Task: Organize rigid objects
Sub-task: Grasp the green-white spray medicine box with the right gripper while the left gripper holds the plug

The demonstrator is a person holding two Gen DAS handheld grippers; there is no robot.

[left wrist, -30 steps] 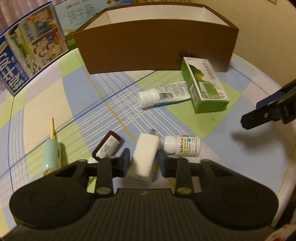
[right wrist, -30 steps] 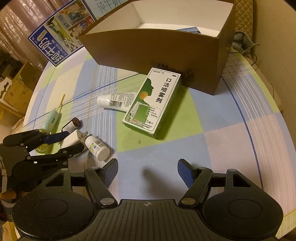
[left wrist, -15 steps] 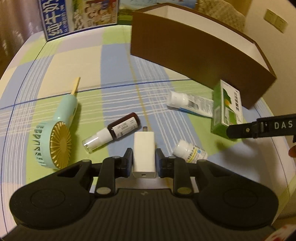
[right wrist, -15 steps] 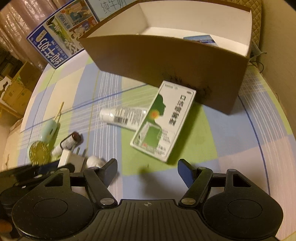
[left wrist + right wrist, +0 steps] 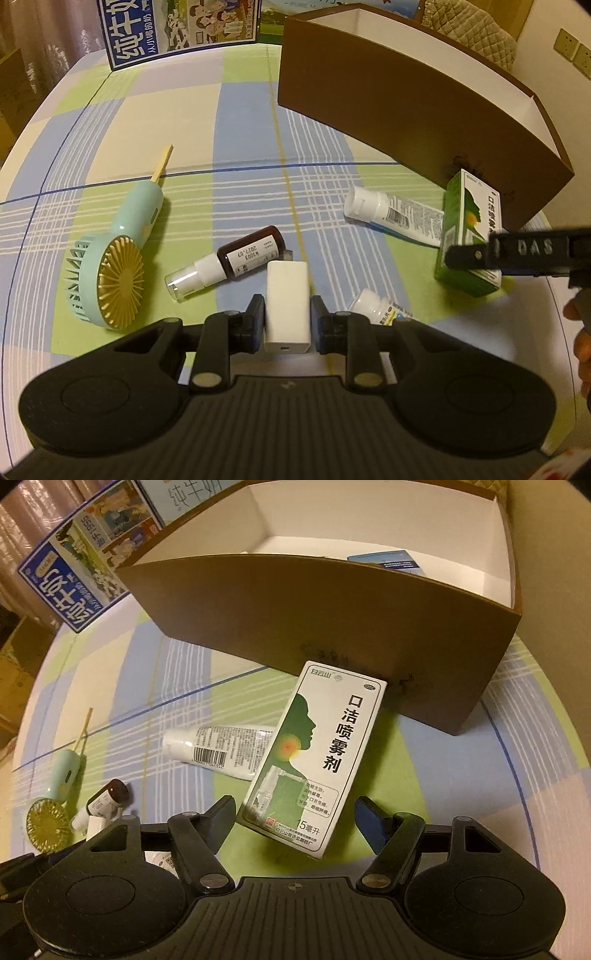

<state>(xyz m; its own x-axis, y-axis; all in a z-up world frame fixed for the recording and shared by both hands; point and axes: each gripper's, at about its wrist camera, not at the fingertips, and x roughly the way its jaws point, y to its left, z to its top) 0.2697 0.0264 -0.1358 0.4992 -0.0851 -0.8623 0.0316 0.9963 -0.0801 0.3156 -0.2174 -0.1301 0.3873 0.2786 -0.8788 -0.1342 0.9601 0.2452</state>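
White charger clamped in the left gripper; green spray box framed by the parted right gripper.

The white USB charger is pinched between the left jaws, held over the checked tablecloth. The right jaws are spread wide — the green-and-white throat-spray box is seen between them, untouched, leaning on a white tube near the brown cardboard box. A brown spray bottle, a small white pill bottle and a mint handheld fan are scattered nearby.
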